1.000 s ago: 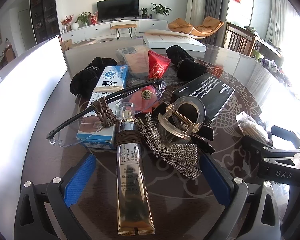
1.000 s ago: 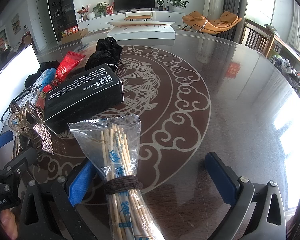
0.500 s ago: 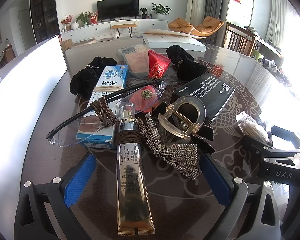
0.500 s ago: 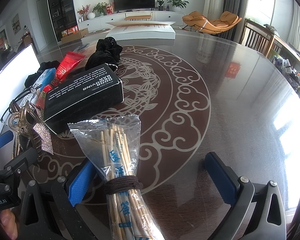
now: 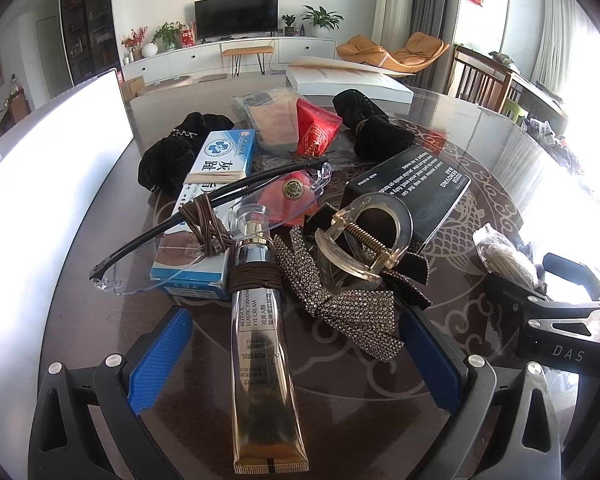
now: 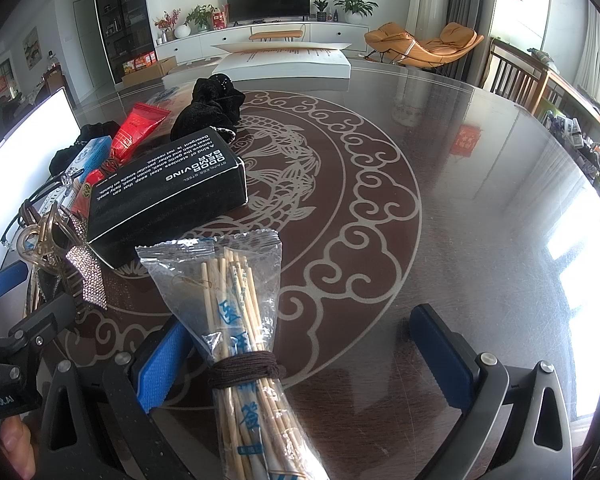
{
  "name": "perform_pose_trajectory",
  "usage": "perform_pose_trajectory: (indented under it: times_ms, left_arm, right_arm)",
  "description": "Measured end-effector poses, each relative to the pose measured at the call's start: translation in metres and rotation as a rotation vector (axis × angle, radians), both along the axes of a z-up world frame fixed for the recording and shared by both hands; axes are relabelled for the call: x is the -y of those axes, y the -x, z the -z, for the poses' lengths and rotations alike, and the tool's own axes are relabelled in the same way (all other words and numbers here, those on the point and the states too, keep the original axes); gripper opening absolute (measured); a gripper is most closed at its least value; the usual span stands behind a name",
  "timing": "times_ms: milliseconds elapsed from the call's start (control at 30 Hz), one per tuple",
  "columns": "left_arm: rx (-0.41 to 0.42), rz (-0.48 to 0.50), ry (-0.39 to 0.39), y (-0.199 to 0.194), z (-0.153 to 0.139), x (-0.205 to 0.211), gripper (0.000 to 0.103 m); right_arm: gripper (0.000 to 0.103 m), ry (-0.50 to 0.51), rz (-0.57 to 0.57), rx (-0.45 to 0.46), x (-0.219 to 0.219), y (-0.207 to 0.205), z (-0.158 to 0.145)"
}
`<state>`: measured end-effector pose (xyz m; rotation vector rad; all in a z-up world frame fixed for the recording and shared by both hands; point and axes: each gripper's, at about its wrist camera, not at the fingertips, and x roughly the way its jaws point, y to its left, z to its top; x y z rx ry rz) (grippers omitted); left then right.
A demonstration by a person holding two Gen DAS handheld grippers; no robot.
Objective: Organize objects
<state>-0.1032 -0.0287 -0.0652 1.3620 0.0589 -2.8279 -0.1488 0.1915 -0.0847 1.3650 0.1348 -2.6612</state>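
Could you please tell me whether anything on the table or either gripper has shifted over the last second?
Nothing has visibly changed. The left gripper stays open around the eye cream tube, and the right gripper stays open around the bag of wooden sticks.

Your counter (image 6: 480, 184) is dark and glossy, mirror-smooth with fine scratches. Near you lies a shiny metallic gold cream tube (image 5: 260, 364), bound with a brown elastic cord (image 5: 254, 277). Right of it, a rough, sparkling rhinestone bow (image 5: 340, 300) and a clear hard-plastic hair claw (image 5: 364, 236) with a metal spring. The black box (image 6: 168, 196) looks like matt cardboard. Your wooden sticks (image 6: 240, 320) sit in crinkled clear plastic film.
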Motion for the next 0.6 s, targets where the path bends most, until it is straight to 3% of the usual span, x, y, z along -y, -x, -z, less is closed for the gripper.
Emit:
perform_pose_trajectory:
  times_ms: [600]
  left_arm:
    - [-0.005, -0.006, -0.01, -0.0009, -0.0019, 0.002, 0.103]
  right_arm:
    - [0.103, 0.0, 0.0, 0.0, 0.0, 0.0, 0.0]
